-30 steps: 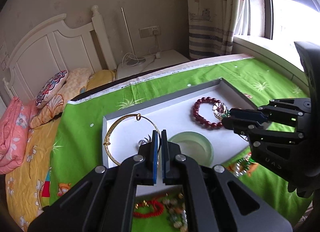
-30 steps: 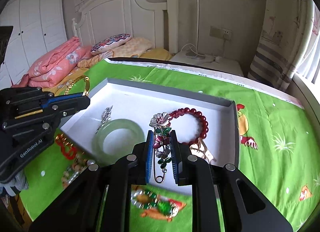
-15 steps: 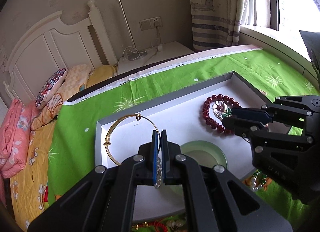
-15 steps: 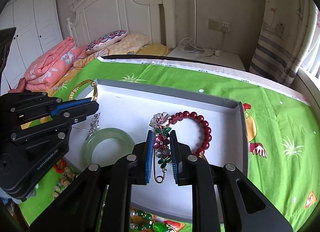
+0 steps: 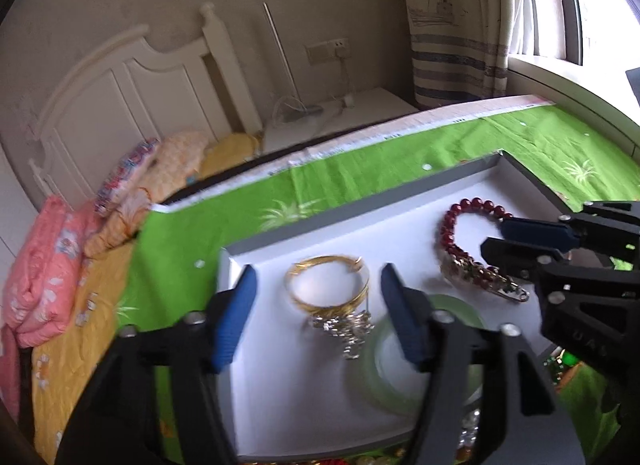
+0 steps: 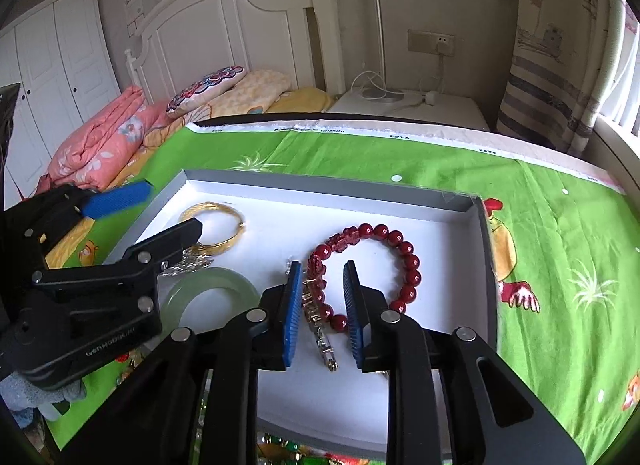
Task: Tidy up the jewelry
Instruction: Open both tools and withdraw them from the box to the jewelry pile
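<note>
While both tongs are hanging over the white tray [image 6: 460,201], neither one is gripping anything. The left gripper [image 5: 316,305] is standing with its blue-padded jaws spread wide, and the gold bangle [image 5: 328,285] is lying flat on the tray floor in the gap between them, just ahead of the tips. A small silver ornament [image 5: 348,327] is resting against the near edge of the bangle, partly overlapping the rim of the pale green jade bangle [image 5: 384,377], which is sitting mostly under the left gripper's right finger.

The right gripper [image 6: 322,289] is also holding its jaws apart, though less widely. Between its pads the flower brooch [image 6: 320,329] is lying on the tray, its pin end pointing back toward the gripper body, and it is touching the near-left arc of the red bead bracelet [image 6: 400,265]. The bracelet is curving out ahead of the right gripper and to the right of its tips, with its lowest beads lying between the pads. In the right wrist view the left gripper is reaching in from the left, above the gold bangle and the jade bangle.

The tray is resting on a green printed cloth [image 6: 560,265]. More loose beads and green pieces [image 6: 288,449] are lying on the cloth just behind the tray's near rim, under the right gripper.
</note>
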The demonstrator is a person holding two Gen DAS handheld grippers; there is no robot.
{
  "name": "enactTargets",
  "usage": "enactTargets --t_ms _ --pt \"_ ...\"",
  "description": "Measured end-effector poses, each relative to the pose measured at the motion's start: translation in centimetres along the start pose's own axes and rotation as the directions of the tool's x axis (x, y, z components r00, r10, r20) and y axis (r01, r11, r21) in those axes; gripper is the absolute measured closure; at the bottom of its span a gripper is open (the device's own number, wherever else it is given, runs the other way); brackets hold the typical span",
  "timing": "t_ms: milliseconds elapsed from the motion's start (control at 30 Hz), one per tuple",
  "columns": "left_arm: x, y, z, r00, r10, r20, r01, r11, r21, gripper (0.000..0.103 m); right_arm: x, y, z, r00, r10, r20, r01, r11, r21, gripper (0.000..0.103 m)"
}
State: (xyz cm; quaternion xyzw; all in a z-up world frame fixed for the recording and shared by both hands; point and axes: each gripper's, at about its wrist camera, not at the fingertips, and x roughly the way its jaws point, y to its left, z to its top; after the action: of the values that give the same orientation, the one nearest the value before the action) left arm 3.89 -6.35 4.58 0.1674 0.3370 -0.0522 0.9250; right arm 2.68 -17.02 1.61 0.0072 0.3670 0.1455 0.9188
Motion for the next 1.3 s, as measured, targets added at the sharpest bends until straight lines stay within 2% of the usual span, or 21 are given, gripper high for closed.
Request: enactTargets --t_ms 33,67,300,433,600,667,833,1000,1200,1300 --pt "-0.2 0.0 0.0 1.000 0.006 0.001 -0.006 1.000 0.004 0.033 -0.3 0.0 -0.1 1.000 0.005 0.005 -0.005 1.000 0.004 0.060" --pt "-0.5 0.0 -0.1 1.000 0.013 0.003 -0.013 1.000 0.005 0.032 -0.7 0.1 -0.3 1.000 0.012 0.014 -0.012 1.000 0.004 0.057" --pt "-3.3 0.0 -1.3 0.996 0.081 0.042 -0.081 0.997 0.002 0.020 -3.3 1.0 -2.3 0.998 0.051 0.032 -0.052 0.999 0.005 0.057" --pt "-5.4 0.2 -2.5 0.993 0.100 0.063 -0.099 0.995 -0.020 0.014 -4.9 1.3 -3.9 0.997 0.069 0.044 -0.069 0.998 0.004 0.045" --pt "-7.7 0.6 -5.0 0.990 0.129 0.064 -0.126 0.990 -0.059 0.008 -7.0 1.4 -6.3 0.994 0.100 0.042 -0.100 0.995 0.005 0.043" --pt "-8.4 0.9 -6.2 0.990 0.128 0.053 -0.124 0.989 -0.079 0.007 -7.6 1.5 -7.3 0.993 0.110 0.029 -0.110 0.994 0.003 0.037" --pt "-9.7 2.6 -10.3 0.994 0.106 0.003 -0.104 0.981 -0.165 0.005 -8.6 2.7 -9.3 0.995 0.103 -0.006 -0.103 0.994 -0.036 0.035" --pt "-10.5 6.0 -13.3 0.990 0.132 -0.040 -0.138 0.952 -0.274 0.002 -8.5 4.7 -10.7 0.993 0.099 -0.061 -0.104 0.991 -0.084 0.035" --pt "-9.0 7.2 -15.6 0.979 0.160 -0.125 -0.189 0.943 -0.275 0.002 -7.7 8.5 -11.0 0.978 0.165 -0.130 -0.182 0.974 -0.137 0.035" --pt "-9.6 7.1 -15.7 0.983 0.163 -0.084 -0.180 0.944 -0.276 0.002 -7.1 10.2 -11.0 0.985 0.120 -0.121 -0.143 0.969 -0.202 0.035"
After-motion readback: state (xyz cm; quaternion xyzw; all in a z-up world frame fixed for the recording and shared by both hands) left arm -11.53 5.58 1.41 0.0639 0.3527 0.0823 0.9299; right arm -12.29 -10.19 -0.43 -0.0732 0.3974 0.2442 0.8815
